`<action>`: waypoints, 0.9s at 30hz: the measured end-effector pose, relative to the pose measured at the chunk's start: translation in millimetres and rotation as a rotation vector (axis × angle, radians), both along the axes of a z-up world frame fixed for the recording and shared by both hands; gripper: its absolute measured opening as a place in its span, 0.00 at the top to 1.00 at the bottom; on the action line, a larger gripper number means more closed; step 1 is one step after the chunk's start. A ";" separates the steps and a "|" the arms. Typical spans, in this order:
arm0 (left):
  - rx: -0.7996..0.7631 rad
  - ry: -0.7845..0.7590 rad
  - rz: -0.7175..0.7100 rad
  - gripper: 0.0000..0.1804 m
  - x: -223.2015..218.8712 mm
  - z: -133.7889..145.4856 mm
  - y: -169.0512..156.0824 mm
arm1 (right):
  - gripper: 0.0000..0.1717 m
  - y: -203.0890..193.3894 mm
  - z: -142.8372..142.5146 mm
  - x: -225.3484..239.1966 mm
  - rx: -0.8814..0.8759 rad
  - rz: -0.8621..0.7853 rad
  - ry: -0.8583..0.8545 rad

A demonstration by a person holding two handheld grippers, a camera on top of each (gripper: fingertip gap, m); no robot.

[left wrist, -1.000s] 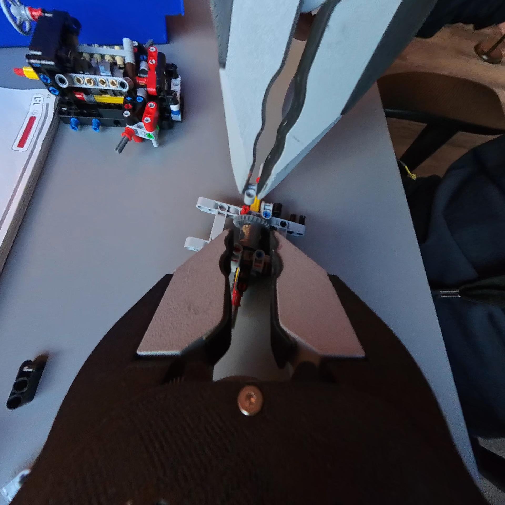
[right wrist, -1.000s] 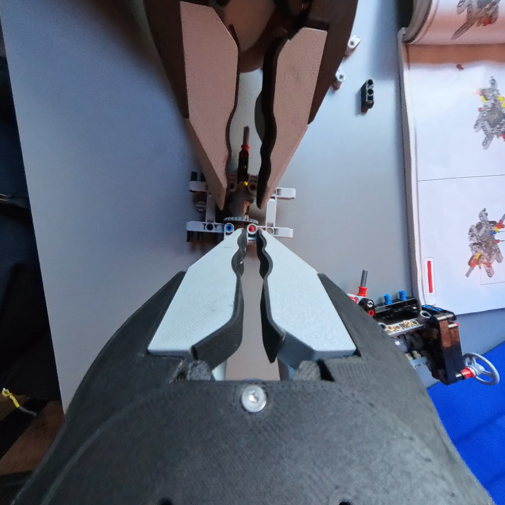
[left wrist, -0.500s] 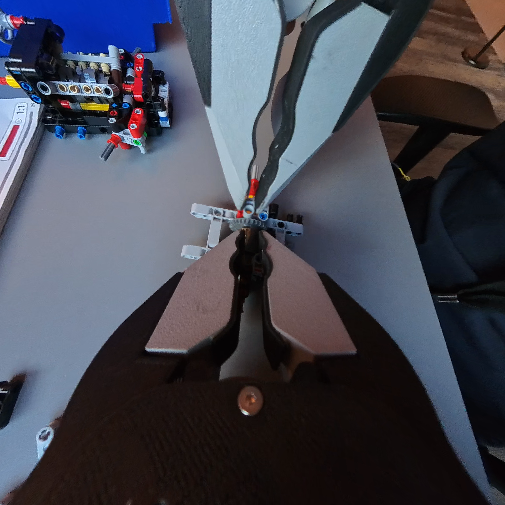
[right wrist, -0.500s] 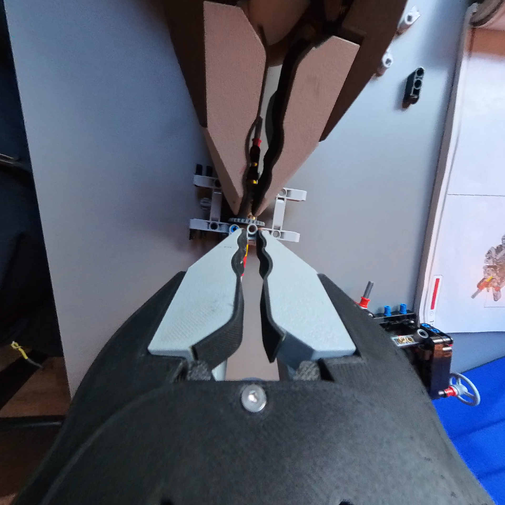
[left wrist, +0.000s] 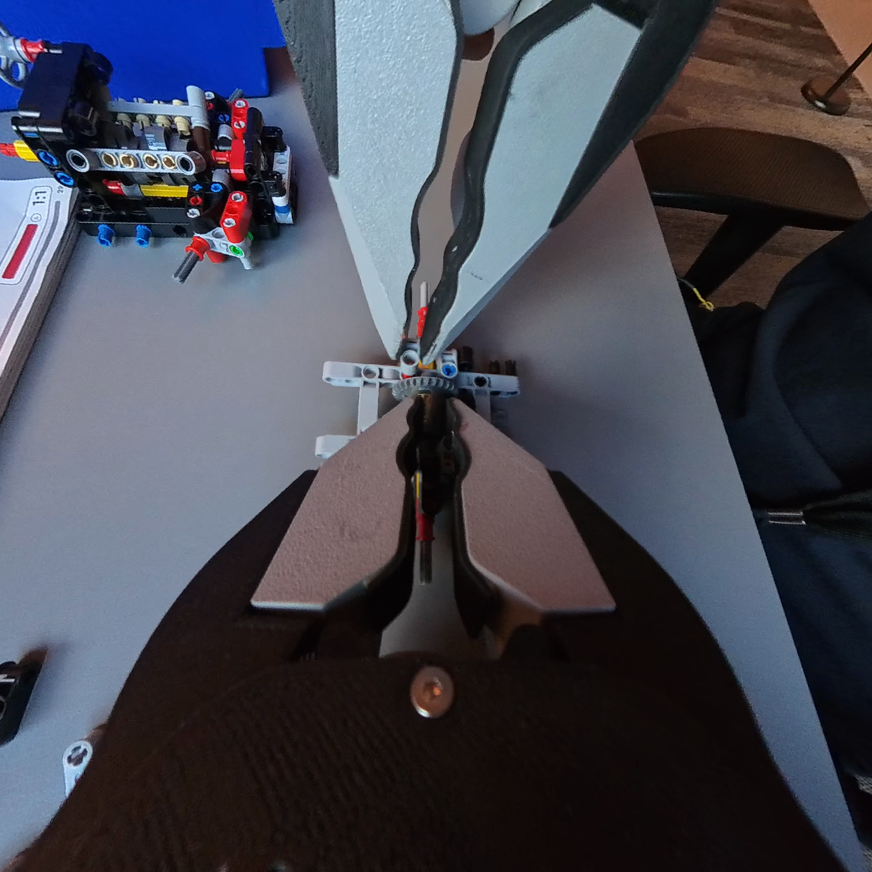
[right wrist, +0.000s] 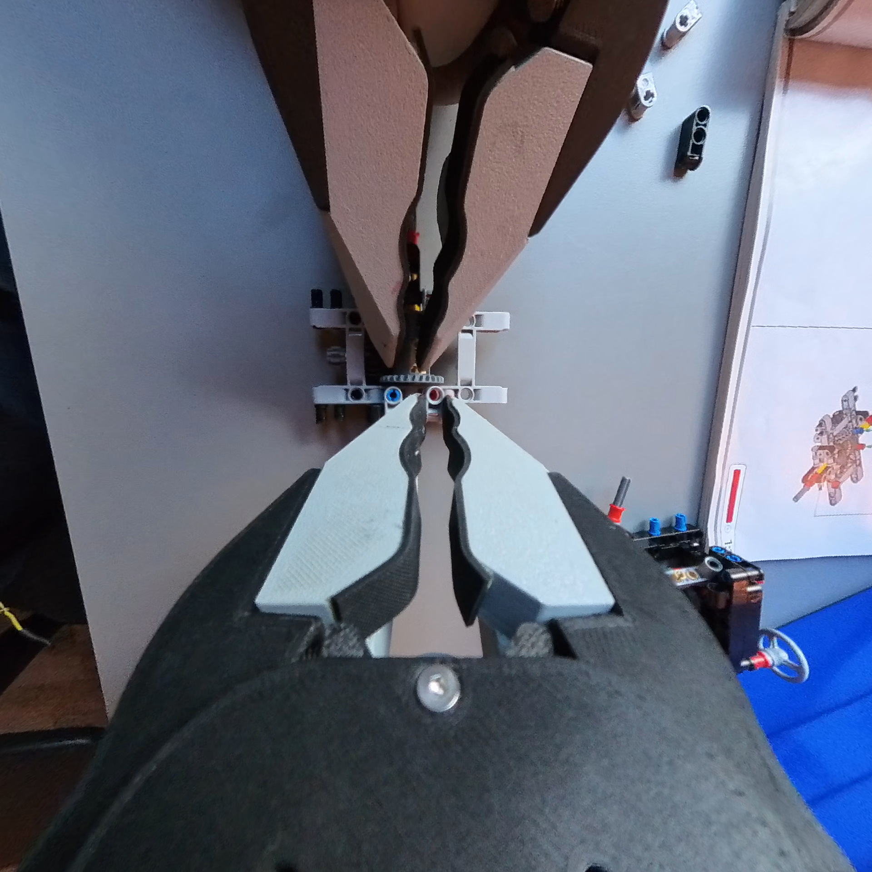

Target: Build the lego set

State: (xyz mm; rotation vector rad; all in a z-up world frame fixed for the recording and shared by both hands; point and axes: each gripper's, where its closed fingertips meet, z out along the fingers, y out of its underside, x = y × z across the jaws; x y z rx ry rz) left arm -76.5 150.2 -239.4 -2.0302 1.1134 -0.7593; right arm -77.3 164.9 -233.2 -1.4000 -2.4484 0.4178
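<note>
The left gripper (left wrist: 430, 406) is narrowed onto a dark axle stack (left wrist: 427, 476) with a red bush and yellow piece, its tan fingers (left wrist: 349, 509) pressing it from both sides. That stack joins a light grey beam frame (left wrist: 365, 375) lying on the grey tabletop (left wrist: 165, 424), just behind a grey gear (left wrist: 422, 384). Facing it, the right gripper (right wrist: 430, 401) is nearly closed — its pale fingers (right wrist: 358, 495) pinch a small grey connector (right wrist: 434, 394) with a red pin at the frame's near beam. Far left in the left wrist view sits a black, red and yellow brick assembly (left wrist: 155, 165) beside an instruction booklet (left wrist: 28, 236); a loose black connector (right wrist: 692, 137) lies apart.
</note>
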 end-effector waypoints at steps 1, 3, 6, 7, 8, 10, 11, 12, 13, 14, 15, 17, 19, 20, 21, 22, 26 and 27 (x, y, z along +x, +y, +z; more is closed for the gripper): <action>0.000 0.000 -0.001 0.96 0.1 0.0 -0.1 | 0.98 -0.2 -0.1 0.1 0.007 0.008 -0.004; 0.002 0.000 -0.004 0.96 0.6 -0.1 -0.3 | 0.98 -0.5 -0.1 1.4 0.030 0.037 -0.018; 0.012 0.004 -0.009 0.96 1.5 0.1 -0.6 | 0.97 -0.9 -0.6 3.0 0.054 0.099 -0.062; 0.011 0.003 -0.010 0.96 1.4 0.0 -0.6 | 0.97 -0.7 -0.9 2.7 0.064 0.128 -0.080; 0.007 0.002 -0.010 0.97 1.3 0.0 -0.6 | 0.97 -0.5 -1.0 2.2 0.071 0.159 -0.099; 0.005 0.000 -0.007 0.97 0.9 0.0 -0.1 | 0.98 0.5 -2.7 1.3 0.068 0.200 -0.145; 0.009 0.001 -0.006 0.96 0.9 0.0 0.0 | 0.97 1.3 -4.4 1.0 0.065 0.215 -0.167; 0.017 0.003 -0.005 0.97 1.1 0.4 0.3 | 0.97 1.9 -5.2 0.5 0.068 0.234 -0.184; 0.023 0.005 -0.005 0.96 1.0 0.4 0.2 | 0.97 1.8 -5.7 0.4 0.074 0.255 -0.201; 0.027 0.007 -0.010 0.97 1.4 0.4 -0.5 | 0.98 0.8 -6.3 0.2 0.073 0.276 -0.212; 0.026 0.005 -0.012 0.97 1.4 0.5 -1.2 | 0.98 -0.2 -7.1 0.2 0.063 0.292 -0.217; 0.009 -0.010 -0.020 0.97 1.8 1.1 -2.7 | 0.98 -2.5 -9.8 0.7 0.021 0.299 -0.228; 0.007 -0.019 -0.025 0.98 2.1 2.1 -4.4 | 0.98 -4.3 -11.1 0.4 -0.026 0.299 -0.242; 0.009 -0.019 -0.023 0.98 1.7 2.3 -4.9 | 0.97 -5.0 -11.6 -0.2 -0.038 0.296 -0.243; 0.017 -0.014 -0.024 0.98 1.6 2.4 -5.5 | 0.97 -5.4 -11.9 -0.2 -0.042 0.290 -0.243; 0.037 -0.002 -0.024 0.98 1.9 2.3 -5.7 | 0.97 -5.5 -12.0 -0.2 -0.037 0.288 -0.235; 0.058 0.006 -0.026 0.98 3.0 2.7 -6.7 | 0.97 -7.6 -11.5 0.5 -0.118 0.167 -0.196; 0.053 0.002 -0.025 0.98 3.4 2.9 -7.0 | 0.97 -8.4 -11.0 1.7 -0.168 0.114 -0.191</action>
